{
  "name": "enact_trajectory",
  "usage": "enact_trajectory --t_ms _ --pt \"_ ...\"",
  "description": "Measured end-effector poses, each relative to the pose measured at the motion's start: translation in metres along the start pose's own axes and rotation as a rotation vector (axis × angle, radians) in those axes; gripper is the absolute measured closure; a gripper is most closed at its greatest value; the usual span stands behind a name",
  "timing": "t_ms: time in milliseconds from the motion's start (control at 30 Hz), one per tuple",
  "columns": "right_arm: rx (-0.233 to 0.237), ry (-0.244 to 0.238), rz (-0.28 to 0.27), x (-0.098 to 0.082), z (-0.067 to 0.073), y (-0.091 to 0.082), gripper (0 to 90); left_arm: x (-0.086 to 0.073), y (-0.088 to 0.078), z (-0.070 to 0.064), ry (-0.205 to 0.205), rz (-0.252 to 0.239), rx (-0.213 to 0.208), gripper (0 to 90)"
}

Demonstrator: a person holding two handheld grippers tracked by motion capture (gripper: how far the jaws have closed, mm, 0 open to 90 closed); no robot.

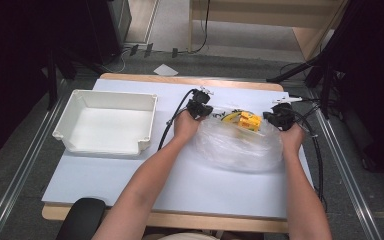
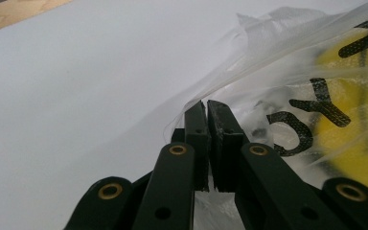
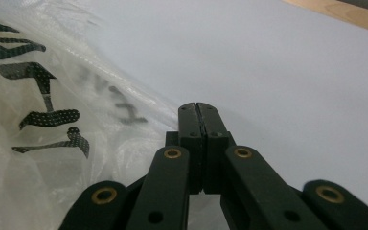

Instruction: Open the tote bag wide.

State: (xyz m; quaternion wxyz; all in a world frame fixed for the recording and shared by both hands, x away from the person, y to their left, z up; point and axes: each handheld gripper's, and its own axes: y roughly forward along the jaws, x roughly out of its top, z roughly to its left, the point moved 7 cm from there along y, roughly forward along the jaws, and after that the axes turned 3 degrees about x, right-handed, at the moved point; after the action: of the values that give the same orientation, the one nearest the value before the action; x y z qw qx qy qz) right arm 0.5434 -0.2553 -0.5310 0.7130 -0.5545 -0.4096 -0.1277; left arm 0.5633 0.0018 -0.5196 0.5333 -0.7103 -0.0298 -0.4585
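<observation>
Both tongs point(image 1: 199, 111) point(image 1: 280, 119) pinching plastic bag point(image 1: 237, 145), mouth facing away

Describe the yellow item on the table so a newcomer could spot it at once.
Start at the pale table, right of the white tray. Between the person's two hands lies a clear plastic bag with black lettering. The yellow item sits inside it near the far edge, the one brightly coloured thing there.

Grey floor point(image 1: 25, 170) around the white-topped table point(image 1: 105, 180), pale wooden furniture point(image 1: 280, 15) behind.
</observation>
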Motion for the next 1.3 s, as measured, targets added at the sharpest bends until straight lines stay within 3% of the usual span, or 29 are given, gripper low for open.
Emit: enact_trajectory --t_ms 100,167,300,433,500,600,700,867,1033,1167,1300 --pt "0.014 -0.019 -0.024 0.006 0.005 -0.006 89.4 0.004 -0.006 -0.002 0.003 -0.012 -0.026 88.3" --pt "0.032 -0.015 -0.036 0.013 0.007 -0.013 84.5 0.008 -0.012 -0.003 0.007 -0.023 -0.041 88.3" --pt "0.043 -0.051 -0.079 0.027 0.012 -0.034 80.5 0.019 -0.027 -0.006 0.017 -0.052 -0.062 88.3" --pt "0.08 -0.037 -0.095 0.042 0.014 -0.057 75.5 0.031 -0.043 -0.01 0.029 -0.076 -0.088 87.2" --pt "0.074 -0.048 -0.109 0.049 0.016 -0.069 76.4 0.038 -0.053 -0.011 0.039 -0.114 -0.087 86.6" --pt "0.071 -0.059 -0.133 0.058 0.022 -0.087 83.6 0.045 -0.066 -0.013 0.053 -0.112 -0.098 86.6" --pt "0.101 -0.065 -0.144 0.064 0.034 -0.105 89.9 0.052 -0.081 -0.018 0.073 -0.121 -0.104 87.6" --pt "0.124 -0.104 -0.148 0.064 0.057 -0.132 90.0 0.055 -0.108 -0.031 0.081 -0.123 -0.139 88.4" --pt "0.151 -0.12 -0.155 0.053 0.082 -0.154 90.0 0.047 -0.13 -0.048 0.076 -0.129 -0.182 88.0" --pt "0.15 -0.125 -0.132 0.036 0.094 -0.155 90.0 0.033 -0.138 -0.063 0.099 -0.126 -0.207 87.5" --pt "0.148 -0.123 -0.098 0.016 0.098 -0.147 90.0 0.016 -0.132 -0.072 0.114 -0.106 -0.205 87.1"
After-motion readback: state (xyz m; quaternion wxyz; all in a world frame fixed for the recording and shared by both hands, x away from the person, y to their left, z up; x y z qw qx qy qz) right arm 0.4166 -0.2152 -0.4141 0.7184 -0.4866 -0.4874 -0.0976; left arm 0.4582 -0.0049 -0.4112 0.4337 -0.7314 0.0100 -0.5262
